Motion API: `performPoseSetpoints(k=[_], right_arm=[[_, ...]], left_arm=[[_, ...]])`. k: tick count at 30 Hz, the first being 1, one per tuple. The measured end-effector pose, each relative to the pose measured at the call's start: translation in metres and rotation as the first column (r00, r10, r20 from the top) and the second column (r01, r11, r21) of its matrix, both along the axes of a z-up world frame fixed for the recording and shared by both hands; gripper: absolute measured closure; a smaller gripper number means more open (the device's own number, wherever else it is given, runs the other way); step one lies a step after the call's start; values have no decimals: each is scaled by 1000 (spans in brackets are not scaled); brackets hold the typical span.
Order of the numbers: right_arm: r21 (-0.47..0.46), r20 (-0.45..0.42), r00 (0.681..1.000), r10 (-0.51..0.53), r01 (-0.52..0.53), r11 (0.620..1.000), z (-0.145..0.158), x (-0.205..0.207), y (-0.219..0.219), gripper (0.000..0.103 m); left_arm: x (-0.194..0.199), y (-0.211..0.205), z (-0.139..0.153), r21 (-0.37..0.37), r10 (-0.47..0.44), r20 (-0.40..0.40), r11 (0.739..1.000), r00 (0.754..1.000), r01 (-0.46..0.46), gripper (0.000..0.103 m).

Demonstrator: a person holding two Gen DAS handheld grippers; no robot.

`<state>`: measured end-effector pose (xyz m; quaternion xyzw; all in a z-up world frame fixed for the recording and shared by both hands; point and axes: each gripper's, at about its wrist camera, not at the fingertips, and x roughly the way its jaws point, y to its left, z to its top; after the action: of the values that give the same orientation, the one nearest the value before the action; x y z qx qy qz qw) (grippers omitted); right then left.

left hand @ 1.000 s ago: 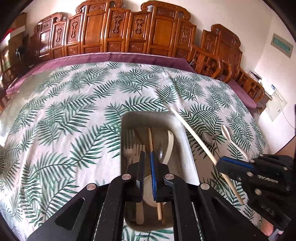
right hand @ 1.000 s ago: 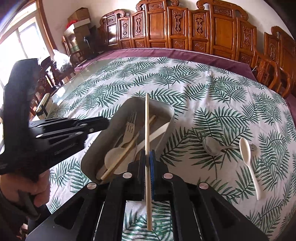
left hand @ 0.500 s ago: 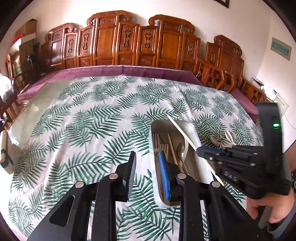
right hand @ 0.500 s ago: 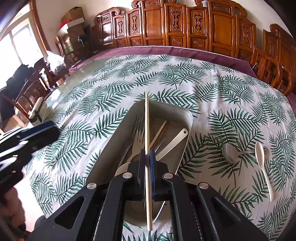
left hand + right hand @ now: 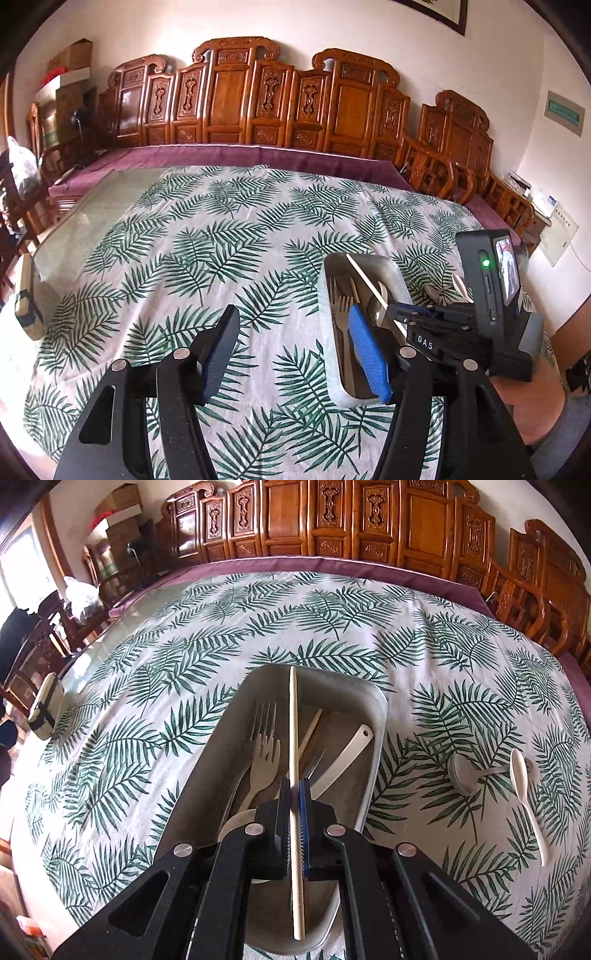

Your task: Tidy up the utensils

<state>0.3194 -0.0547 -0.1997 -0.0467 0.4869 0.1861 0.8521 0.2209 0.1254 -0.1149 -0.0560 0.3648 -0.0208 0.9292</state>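
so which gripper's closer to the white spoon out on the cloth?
Right. The right gripper, holding a chopstick over the tray, sits beside the white spoon. The left gripper is beyond the tray's far side.

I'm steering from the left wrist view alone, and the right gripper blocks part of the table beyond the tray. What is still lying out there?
Observer: Two spoons lie on the cloth right of the tray: a metal spoon and a white spoon, which lies across the metal one's handle.
Operator: Is the right gripper really clamped on its chopstick?
Observer: Yes, the right gripper is shut on the chopstick, and its back end sticks out behind the pads.
Operator: Where does the front end point?
Observer: Toward the tray's far rim, over the forks lying inside.
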Motion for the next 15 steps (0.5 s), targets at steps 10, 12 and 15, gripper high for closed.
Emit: performPoseSetpoints(k=[10,12,15], right_arm=[[28,42,998,37,-38,999,11,-9,-5,96],[38,67,997,46,-49,998,18,-14,-11,96],[46,121,991,51,-57,997,33,-27,-26,94]], left_arm=[[-1,0,1,12,4,19,1000,1000,-4,18],[-1,-3,1,21,-3,19,1000,1000,3,17],[-4,-7,2,34,-2,35,999,999,0,10]])
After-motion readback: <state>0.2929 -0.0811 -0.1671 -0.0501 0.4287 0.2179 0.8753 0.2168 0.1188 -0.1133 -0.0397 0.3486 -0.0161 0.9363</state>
